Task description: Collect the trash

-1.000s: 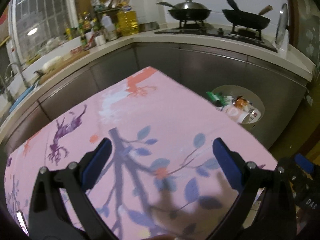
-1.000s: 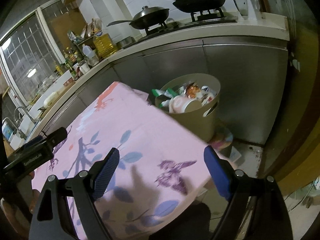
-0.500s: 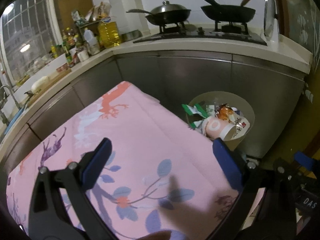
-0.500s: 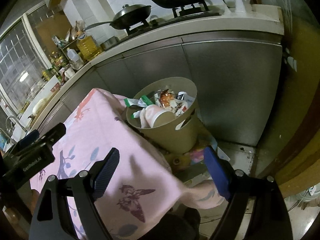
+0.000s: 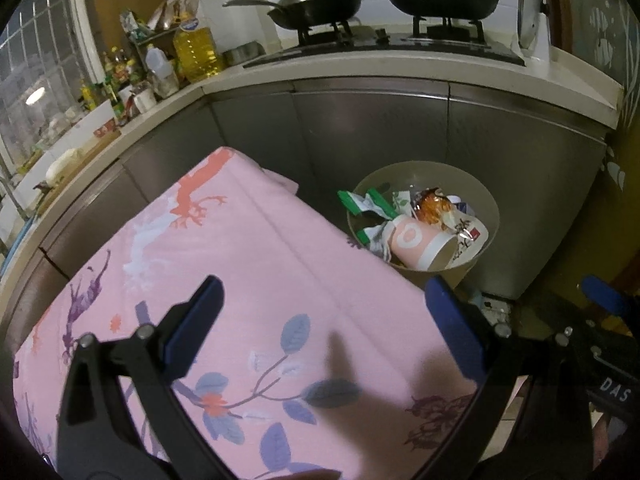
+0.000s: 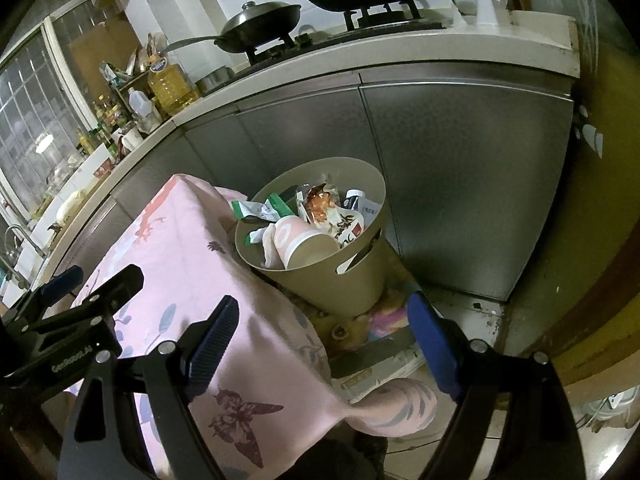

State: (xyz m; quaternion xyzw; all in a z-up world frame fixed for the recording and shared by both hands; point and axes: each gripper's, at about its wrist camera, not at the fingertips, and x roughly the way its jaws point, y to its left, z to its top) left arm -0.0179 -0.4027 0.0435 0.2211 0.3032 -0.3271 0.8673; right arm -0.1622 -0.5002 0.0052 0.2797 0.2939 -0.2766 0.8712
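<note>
A: Left wrist view: the pink floral cloth on the bench has slid back and the beige trash bin on the floor has come closer.

B: So likely heading to the bin. Its contents?

A: Heaped with wrappers, a pink paper cup on top.

B: Hands?

A: Left hand-held gripper and right hand-held gripper gape wide, empty.

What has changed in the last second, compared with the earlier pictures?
Both views swung toward the trash bin, so it shows more fully now, beside the pink tablecloth. The left gripper and right gripper stayed open and empty; the bin's contents look unchanged.
</note>
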